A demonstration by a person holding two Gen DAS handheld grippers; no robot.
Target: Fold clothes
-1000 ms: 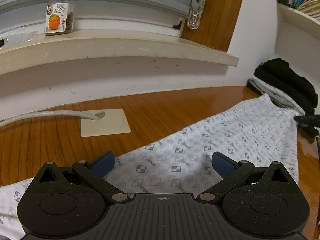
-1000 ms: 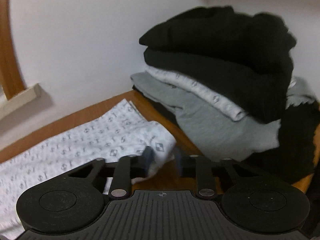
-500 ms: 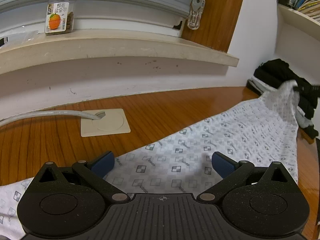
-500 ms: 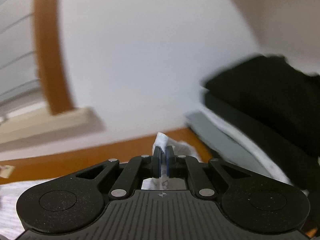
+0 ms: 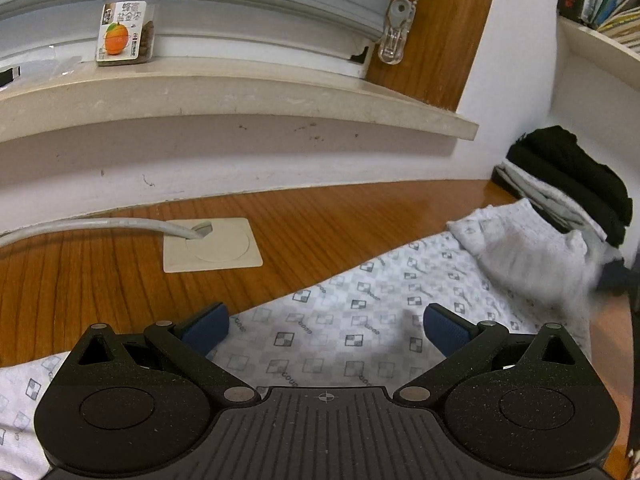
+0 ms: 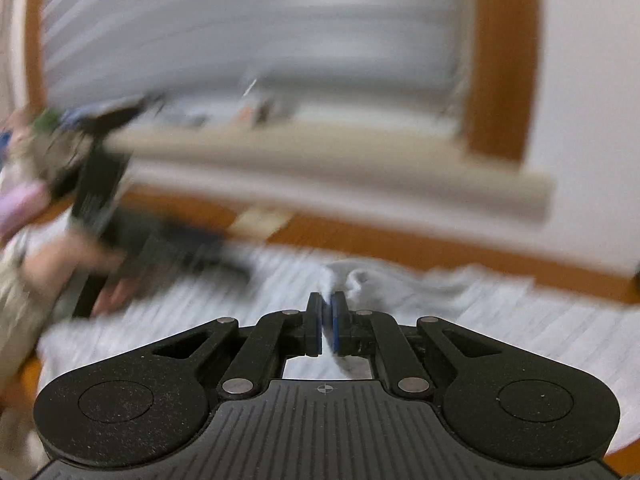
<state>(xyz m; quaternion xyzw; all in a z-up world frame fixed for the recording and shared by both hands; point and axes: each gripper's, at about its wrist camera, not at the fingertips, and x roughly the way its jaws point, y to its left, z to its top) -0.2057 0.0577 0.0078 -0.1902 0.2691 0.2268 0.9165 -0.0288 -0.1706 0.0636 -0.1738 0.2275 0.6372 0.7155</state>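
Note:
A white garment with a small checked print [image 5: 360, 320] lies spread on the wooden table [image 5: 120, 280]. My left gripper [image 5: 326, 326] is open just above it, its blue pads [image 5: 208, 326] apart over the cloth. My right gripper [image 6: 327, 320] is shut on the garment's far corner [image 6: 340, 280] and holds it lifted. In the left wrist view that corner [image 5: 520, 248] is folded back over the rest of the cloth, with the right gripper [image 5: 616, 276] blurred at the right edge. The right wrist view is motion-blurred.
A stack of folded black, grey and white clothes [image 5: 568, 176] sits at the table's far right. A beige cable plate [image 5: 212, 244] with a grey cable [image 5: 100, 226] lies at the back. A bottle [image 5: 128, 20] stands on the window sill [image 5: 240, 92]. The person's left hand [image 6: 80, 264] shows blurred.
My right gripper closed on the garment's far corner, lifted it and swung it back leftward over the cloth. My left gripper stayed open in place.

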